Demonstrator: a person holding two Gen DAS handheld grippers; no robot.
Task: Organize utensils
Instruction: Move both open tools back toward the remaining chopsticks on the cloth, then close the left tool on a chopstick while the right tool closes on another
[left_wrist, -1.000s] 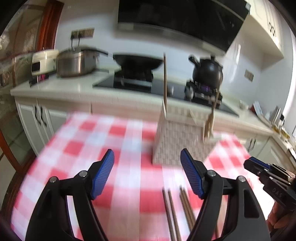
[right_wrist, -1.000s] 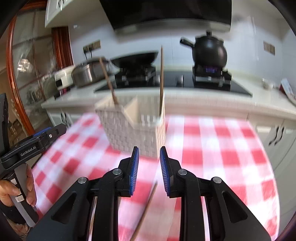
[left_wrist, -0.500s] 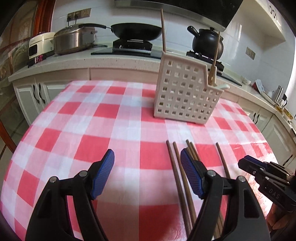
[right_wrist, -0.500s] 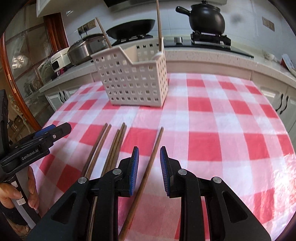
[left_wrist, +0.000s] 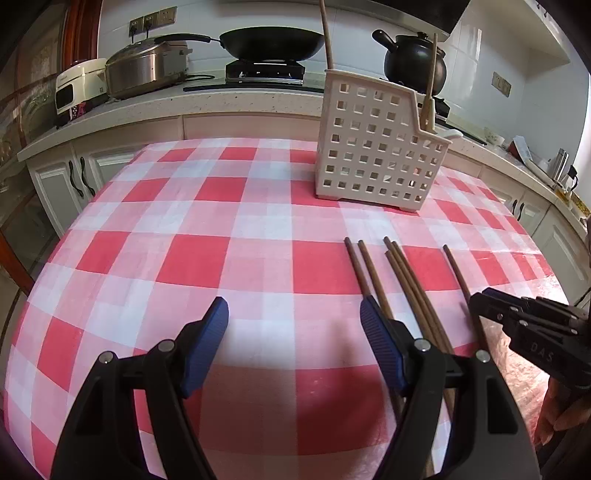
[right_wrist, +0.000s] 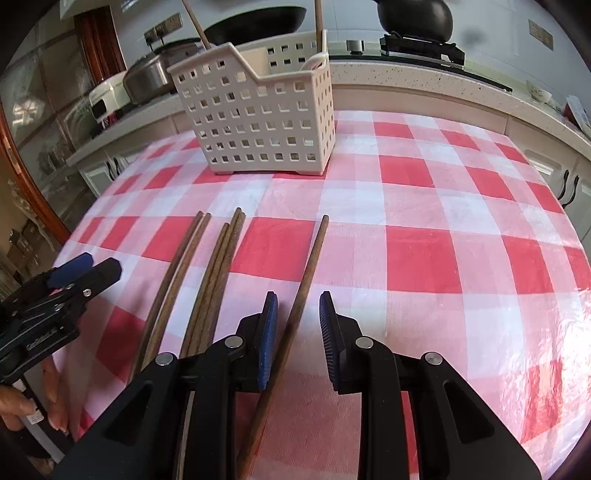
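The right tongs (right_wrist: 295, 321) hang released, jaws astride a lone chopstick (right_wrist: 308, 266) at lower centre, not pinching it. The left tongs (left_wrist: 293, 332) gape released over the checked surface (left_wrist: 192, 254). Five more chopsticks (right_wrist: 207, 280) lie left; the white basket (right_wrist: 258, 122) stands upper centre.

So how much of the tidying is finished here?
Barely started. Two wooden utensils already stand in the white basket. Six chopsticks still lie on the checked tablecloth. The right gripper straddles the lone chopstick without pinching it; the left gripper is open over bare cloth beside the other five.
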